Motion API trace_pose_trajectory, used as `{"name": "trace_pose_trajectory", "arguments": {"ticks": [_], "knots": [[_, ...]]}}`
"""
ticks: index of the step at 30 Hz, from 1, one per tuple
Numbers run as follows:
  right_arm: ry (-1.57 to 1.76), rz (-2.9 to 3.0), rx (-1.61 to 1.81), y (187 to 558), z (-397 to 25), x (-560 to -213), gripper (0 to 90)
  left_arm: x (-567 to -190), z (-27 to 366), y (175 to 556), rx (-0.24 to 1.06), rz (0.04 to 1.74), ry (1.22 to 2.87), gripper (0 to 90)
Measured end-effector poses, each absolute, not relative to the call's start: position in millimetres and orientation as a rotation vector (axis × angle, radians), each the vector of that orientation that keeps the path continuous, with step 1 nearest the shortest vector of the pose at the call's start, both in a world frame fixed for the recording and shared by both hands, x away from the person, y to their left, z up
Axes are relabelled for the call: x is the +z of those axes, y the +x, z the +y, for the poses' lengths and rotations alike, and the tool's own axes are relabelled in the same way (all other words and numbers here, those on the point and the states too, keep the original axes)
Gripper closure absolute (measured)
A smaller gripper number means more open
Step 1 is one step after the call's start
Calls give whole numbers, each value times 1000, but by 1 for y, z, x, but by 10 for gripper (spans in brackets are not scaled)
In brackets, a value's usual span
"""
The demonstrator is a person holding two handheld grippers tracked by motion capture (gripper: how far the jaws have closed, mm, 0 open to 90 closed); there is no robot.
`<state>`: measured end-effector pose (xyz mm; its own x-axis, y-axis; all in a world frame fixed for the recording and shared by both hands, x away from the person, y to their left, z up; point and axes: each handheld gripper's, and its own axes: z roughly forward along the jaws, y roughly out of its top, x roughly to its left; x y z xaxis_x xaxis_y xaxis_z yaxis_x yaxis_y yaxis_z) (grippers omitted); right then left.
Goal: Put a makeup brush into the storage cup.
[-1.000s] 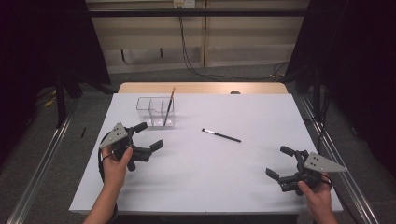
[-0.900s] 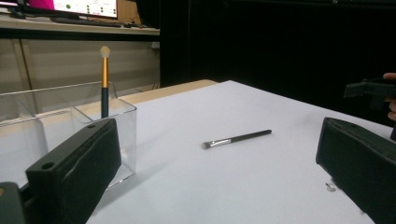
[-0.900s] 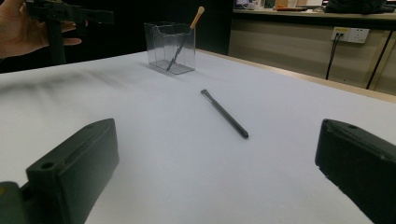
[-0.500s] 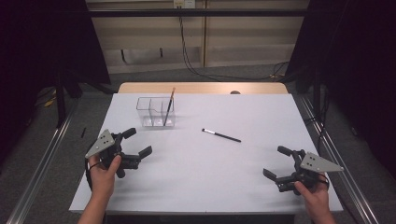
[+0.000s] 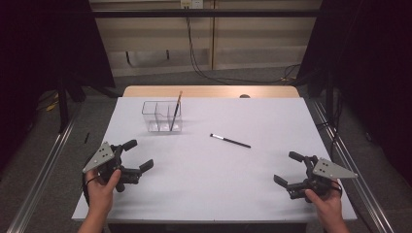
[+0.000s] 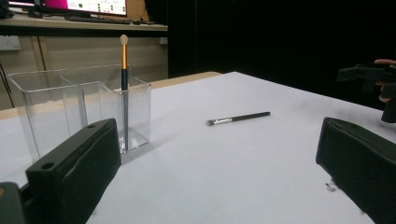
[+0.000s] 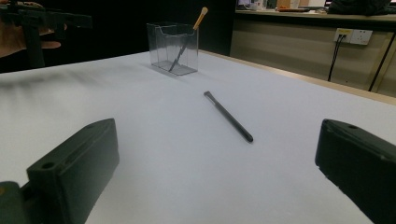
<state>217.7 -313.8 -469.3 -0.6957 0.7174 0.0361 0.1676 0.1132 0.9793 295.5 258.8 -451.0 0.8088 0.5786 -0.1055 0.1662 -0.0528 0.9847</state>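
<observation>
A clear plastic holder (image 5: 162, 116) with compartments stands toward the table's far left and has one gold-handled brush (image 5: 175, 109) leaning in its right compartment. A black brush (image 5: 230, 141) lies flat near the middle of the table. My left gripper (image 5: 137, 155) rests open near the front left, empty. My right gripper (image 5: 288, 169) is open at the front right, also empty. In the left gripper view the holder (image 6: 79, 109) and its brush (image 6: 124, 84) are close ahead, the black brush (image 6: 238, 118) farther off. The right gripper view has the black brush (image 7: 228, 116) ahead and the holder (image 7: 173, 47) beyond.
The white table (image 5: 214, 165) has metal rails (image 5: 43, 170) along both sides, and a wooden strip (image 5: 209, 91) runs along its far edge. Cables (image 5: 204, 63) hang by the back wall. Dark curtains flank the table.
My left gripper has pulled back from beside the holder toward the front left of the table. The right gripper has shifted only slightly. Both brushes stay where they were.
</observation>
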Motion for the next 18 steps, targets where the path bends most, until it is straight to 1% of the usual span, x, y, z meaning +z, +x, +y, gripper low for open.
{"name": "trace_pose_trajectory", "arguments": {"ticks": [7,12,18], "knots": [[860,1938,1629,220,-312,-469,0,-453,265,286,384,605,1631,0],[852,1948,1638,222,-309,-470,0,-454,270,281,380,614,1613,0],[857,1948,1639,224,-309,-468,0,-455,270,278,397,601,1631,0]]}}
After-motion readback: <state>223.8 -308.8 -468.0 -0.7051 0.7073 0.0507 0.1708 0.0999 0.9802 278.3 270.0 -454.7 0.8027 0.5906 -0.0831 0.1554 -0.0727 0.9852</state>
